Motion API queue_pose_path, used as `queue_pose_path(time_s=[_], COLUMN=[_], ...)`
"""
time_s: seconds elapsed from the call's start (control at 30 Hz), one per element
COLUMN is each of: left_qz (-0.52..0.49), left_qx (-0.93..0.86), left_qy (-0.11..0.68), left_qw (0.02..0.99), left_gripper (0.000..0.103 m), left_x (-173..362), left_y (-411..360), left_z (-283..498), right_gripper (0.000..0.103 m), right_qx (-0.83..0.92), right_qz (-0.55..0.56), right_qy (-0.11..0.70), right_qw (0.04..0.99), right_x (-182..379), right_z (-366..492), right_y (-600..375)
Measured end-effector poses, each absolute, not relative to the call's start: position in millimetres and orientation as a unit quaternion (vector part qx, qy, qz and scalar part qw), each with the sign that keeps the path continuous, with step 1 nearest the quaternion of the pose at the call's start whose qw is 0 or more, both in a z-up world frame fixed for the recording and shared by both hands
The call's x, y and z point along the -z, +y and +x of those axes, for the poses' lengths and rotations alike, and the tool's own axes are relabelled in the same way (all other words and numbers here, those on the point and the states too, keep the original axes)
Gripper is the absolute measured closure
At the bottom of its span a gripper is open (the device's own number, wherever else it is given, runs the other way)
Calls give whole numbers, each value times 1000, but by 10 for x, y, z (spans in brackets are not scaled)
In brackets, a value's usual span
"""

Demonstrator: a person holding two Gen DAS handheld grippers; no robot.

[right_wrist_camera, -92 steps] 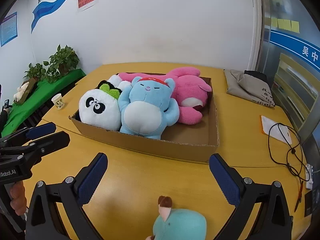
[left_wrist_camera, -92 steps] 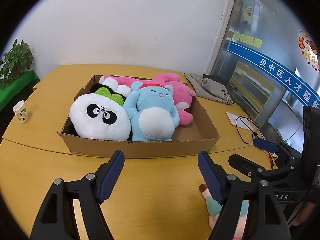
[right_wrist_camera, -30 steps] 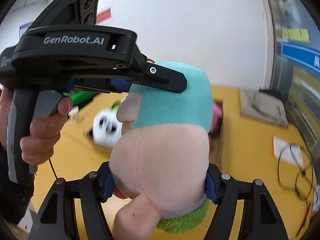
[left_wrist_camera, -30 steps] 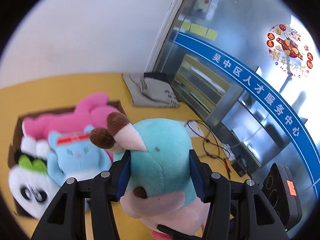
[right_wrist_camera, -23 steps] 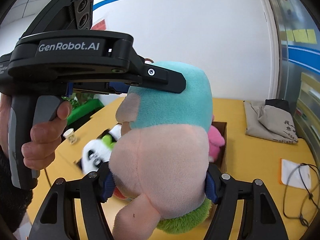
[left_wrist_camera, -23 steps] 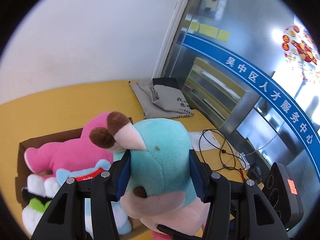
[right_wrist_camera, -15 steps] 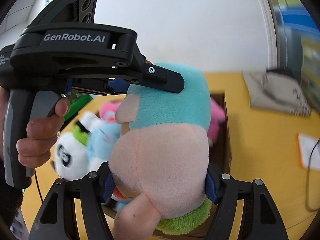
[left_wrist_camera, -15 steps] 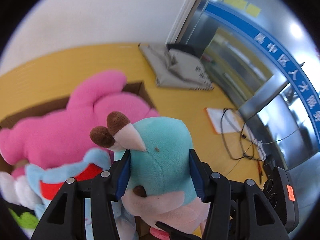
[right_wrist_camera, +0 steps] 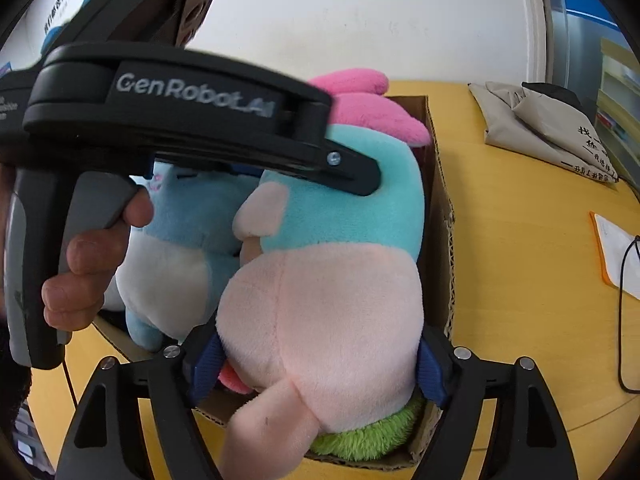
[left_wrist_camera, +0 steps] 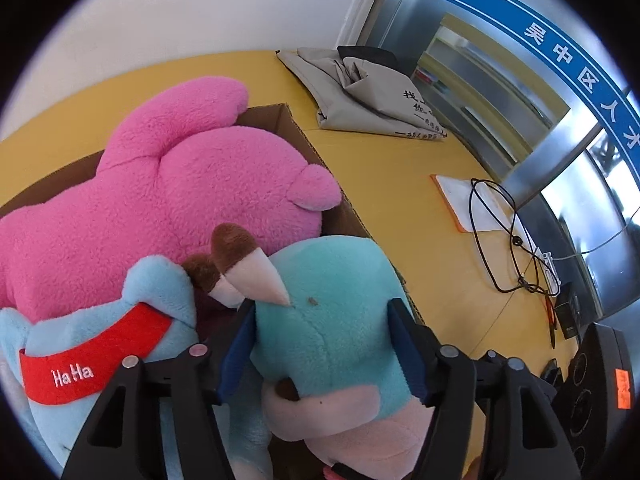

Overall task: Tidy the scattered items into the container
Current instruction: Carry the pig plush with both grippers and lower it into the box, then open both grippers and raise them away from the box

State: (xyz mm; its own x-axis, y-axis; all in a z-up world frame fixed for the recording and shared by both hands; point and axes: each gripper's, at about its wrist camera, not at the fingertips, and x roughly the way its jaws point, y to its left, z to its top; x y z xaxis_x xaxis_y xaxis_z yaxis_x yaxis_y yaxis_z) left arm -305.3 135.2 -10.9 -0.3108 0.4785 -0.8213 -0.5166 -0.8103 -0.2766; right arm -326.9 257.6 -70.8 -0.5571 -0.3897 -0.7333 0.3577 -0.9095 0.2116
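Observation:
A teal and pink plush toy (left_wrist_camera: 332,320) (right_wrist_camera: 320,300) sits in the right end of the cardboard box (left_wrist_camera: 304,136) (right_wrist_camera: 440,208), against the blue plush (left_wrist_camera: 100,340) and in front of the pink plush (left_wrist_camera: 180,184). My left gripper (left_wrist_camera: 320,348) straddles its teal head; the jaws are opening and the pads stand loosely beside it. My right gripper (right_wrist_camera: 316,368) is around its pink belly; its jaws are opening too, with the pads still touching the flanks. A hand (right_wrist_camera: 92,264) holds the left tool's black housing (right_wrist_camera: 180,120).
The box stands on a yellow table (left_wrist_camera: 400,168). To its right lie a grey folded bag (left_wrist_camera: 368,96) (right_wrist_camera: 540,128), an orange-edged paper (left_wrist_camera: 472,204) and a looped black cable (left_wrist_camera: 508,248). The box is packed with plush toys.
Both grippers came down with the teal plush from above the table into the box's right end. Both pairs of jaws have widened around it.

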Motion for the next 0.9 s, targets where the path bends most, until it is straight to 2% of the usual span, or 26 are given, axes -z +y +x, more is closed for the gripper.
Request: queue_pose_path(time_s=[0.17,0.23,0.3,0.47,0.7,0.9], left_qz=[-487,-485,-480,-468,-439,-386], left_qx=[-811,-813,-818,-831,-849,-876], left_qy=[-4,-21,-37,-37,-26,-40], left_qw=[324,321,313,298,292,286], left_gripper=[31,31,32,32,32,32], left_x=[9,-53,-126,-274,-474,-665], left_y=[1229,1157,1087,999,779,21], left_z=[-3009,-2996,-2989,-2945,-2649,-1883], right_gripper=[17,13,4,0,0,0], right_qx=[872,872,875,887,900,910], right_qz=[435,433,428,401,380,361], right_qy=[-46,-50,-63,-110,-84,-23], right_qw=[218,222,216,199,197,203], right_x=[624,605,556,309,51,-164], right_z=[-3134,-3123,-3102,-3002,-2724,-2118], right_y=[2579,2582,2599,2732,2756,2650])
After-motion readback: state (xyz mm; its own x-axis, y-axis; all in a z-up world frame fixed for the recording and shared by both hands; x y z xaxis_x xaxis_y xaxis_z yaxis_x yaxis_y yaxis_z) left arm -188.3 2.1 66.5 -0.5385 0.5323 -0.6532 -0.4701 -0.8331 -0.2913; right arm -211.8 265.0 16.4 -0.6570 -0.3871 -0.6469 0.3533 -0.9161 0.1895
